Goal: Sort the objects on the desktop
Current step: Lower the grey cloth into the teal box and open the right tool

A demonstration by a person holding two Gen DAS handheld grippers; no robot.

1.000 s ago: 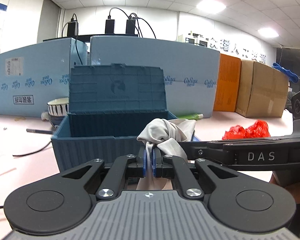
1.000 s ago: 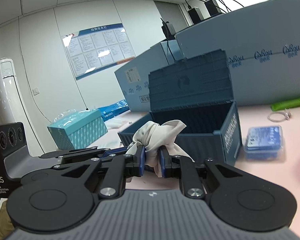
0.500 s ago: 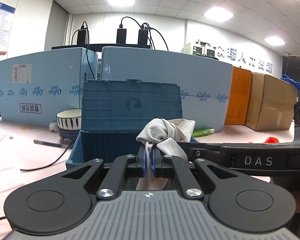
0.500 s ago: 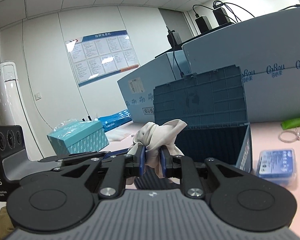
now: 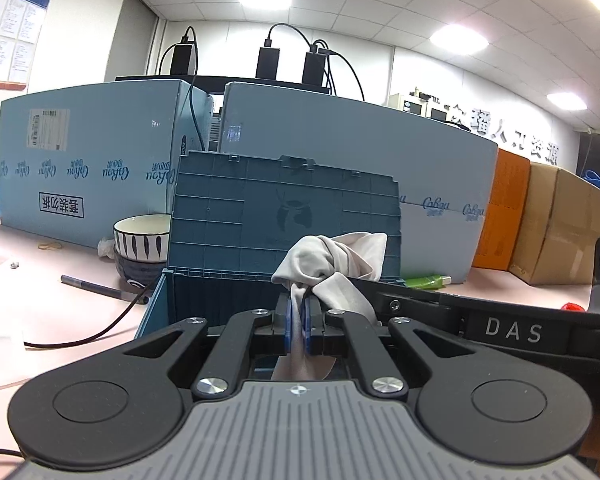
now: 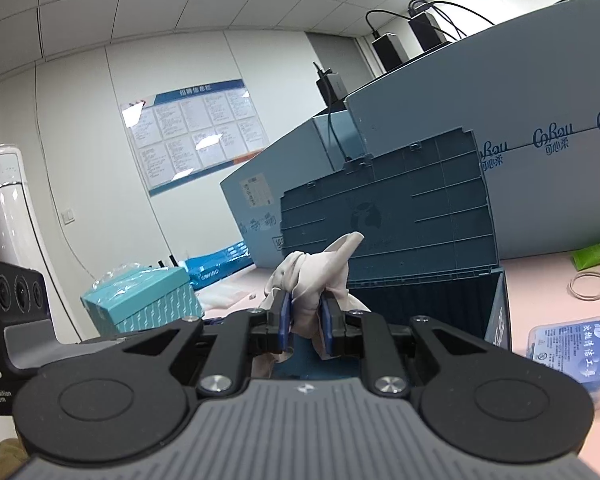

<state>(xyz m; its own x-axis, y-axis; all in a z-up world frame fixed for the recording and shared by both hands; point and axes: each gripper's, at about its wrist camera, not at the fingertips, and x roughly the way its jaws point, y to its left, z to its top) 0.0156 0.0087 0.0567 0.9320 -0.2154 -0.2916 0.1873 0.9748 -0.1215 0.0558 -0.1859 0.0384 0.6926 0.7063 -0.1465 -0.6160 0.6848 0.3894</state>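
A crumpled grey-white cloth [image 5: 332, 260] hangs between both grippers over the open dark-blue storage box [image 5: 204, 304]. My left gripper [image 5: 298, 312] is shut on one bunch of the cloth. My right gripper [image 6: 305, 320] is shut on another bunch of the same cloth [image 6: 320, 272]. The box's lid [image 5: 284, 208] stands upright behind the cloth, and its lid [image 6: 388, 216] also fills the middle of the right wrist view. The right gripper's black body [image 5: 500, 330] crosses the left wrist view at the right. The box's inside is mostly hidden by the grippers.
A striped bowl [image 5: 142, 240], a pen [image 5: 100, 290] and a black cable [image 5: 100, 332] lie left of the box. Big blue cartons [image 5: 92, 168] wall the back. A teal box [image 6: 140, 300], a small blue case [image 6: 572, 350], a key ring [image 6: 592, 286] and a green tube [image 6: 598, 258] lie around.
Both grippers, still shut on the cloth, have moved closer to the box and now hold it over the box's opening; the lid looms larger in both views.
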